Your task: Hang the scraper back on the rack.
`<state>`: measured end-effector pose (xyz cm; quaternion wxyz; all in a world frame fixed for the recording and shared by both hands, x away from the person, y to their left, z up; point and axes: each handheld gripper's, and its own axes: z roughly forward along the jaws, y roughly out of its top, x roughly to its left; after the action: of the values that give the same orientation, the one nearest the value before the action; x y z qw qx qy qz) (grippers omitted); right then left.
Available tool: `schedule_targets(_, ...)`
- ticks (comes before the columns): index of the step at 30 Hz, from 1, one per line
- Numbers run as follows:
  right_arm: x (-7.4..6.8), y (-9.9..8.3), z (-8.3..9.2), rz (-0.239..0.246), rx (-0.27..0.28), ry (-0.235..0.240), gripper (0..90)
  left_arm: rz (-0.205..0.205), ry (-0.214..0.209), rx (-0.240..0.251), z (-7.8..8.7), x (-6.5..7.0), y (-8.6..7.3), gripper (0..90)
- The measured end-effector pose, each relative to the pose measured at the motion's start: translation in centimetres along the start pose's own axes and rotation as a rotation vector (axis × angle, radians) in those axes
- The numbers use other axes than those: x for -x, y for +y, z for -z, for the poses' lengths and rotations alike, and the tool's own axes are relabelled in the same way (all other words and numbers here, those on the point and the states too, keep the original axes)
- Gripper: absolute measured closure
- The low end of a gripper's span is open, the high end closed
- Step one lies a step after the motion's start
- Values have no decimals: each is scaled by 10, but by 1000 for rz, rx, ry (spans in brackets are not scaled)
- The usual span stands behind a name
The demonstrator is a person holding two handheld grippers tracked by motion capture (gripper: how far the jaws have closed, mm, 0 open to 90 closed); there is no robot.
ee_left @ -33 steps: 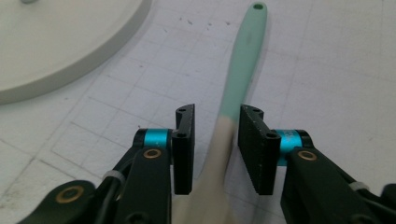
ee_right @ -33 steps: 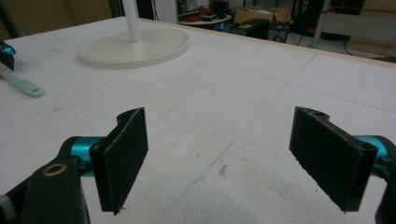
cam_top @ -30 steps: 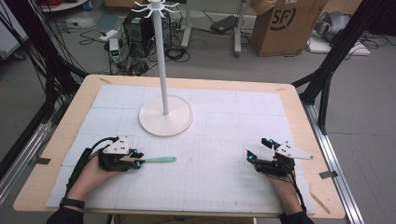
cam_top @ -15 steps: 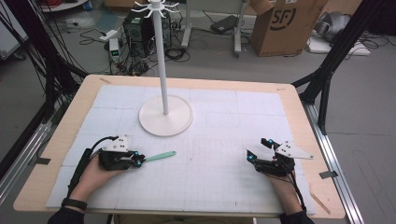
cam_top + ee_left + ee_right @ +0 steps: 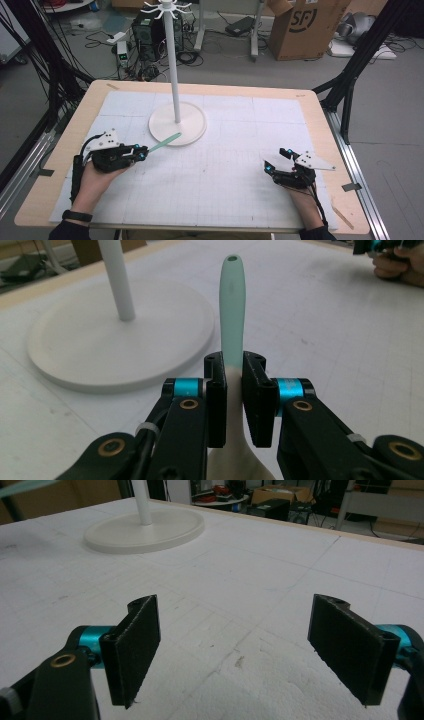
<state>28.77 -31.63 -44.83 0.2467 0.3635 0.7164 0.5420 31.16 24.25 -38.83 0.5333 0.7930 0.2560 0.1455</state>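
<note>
A utensil (image 5: 165,142) with a mint-green handle and a pale lower part is clamped in my left gripper (image 5: 142,151) at the table's left. Its handle (image 5: 231,305), which has a small hole at the tip, points toward the round base (image 5: 177,125) of a white hook stand. The jaws press on the utensil from both sides in the left gripper view (image 5: 233,370), and it is off the mat. My right gripper (image 5: 275,160) rests low at the table's right, its jaws wide open (image 5: 240,645) with nothing between them.
The stand's thin pole (image 5: 172,60) rises from the base at the table's far middle, with hooks on top. A white gridded mat (image 5: 225,185) covers the wooden table. A cardboard box (image 5: 305,25) and cables sit on the floor beyond.
The left gripper has risen with the utensil, which lay flat pointing right. Its handle now angles up toward the stand base. The right gripper has kept still.
</note>
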Motion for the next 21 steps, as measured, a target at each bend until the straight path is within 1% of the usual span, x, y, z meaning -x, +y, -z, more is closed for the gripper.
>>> schedule_targets(2, 0, 0, 0, 1, 1, 1, 201, 7, 15, 30, 8, -1, 13, 811)
schedule_targets(4, 0, 0, 0, -1, -1, 0, 201, 1, 44, 58, 16, -2, 26, 811)
schedule_targets(5, 0, 0, 0, -1, -1, 0, 201, 6, 58, 68, 20, -2, 33, 811)
schedule_targets(8, 0, 0, 0, 1, 0, 2, 201, 24, 78, 93, 33, -4, 53, 812)
schedule_targets(13, -1, 0, 0, -3, -2, 2, 201, 38, 101, 91, 49, -9, 84, 813)
schedule_targets(18, 0, 0, 0, -1, -3, 2, 201, 22, 107, 113, 63, -14, 116, 813)
schedule_targets(21, 0, 0, 0, -2, -3, 3, 201, 13, 121, 111, 71, -16, 139, 813)
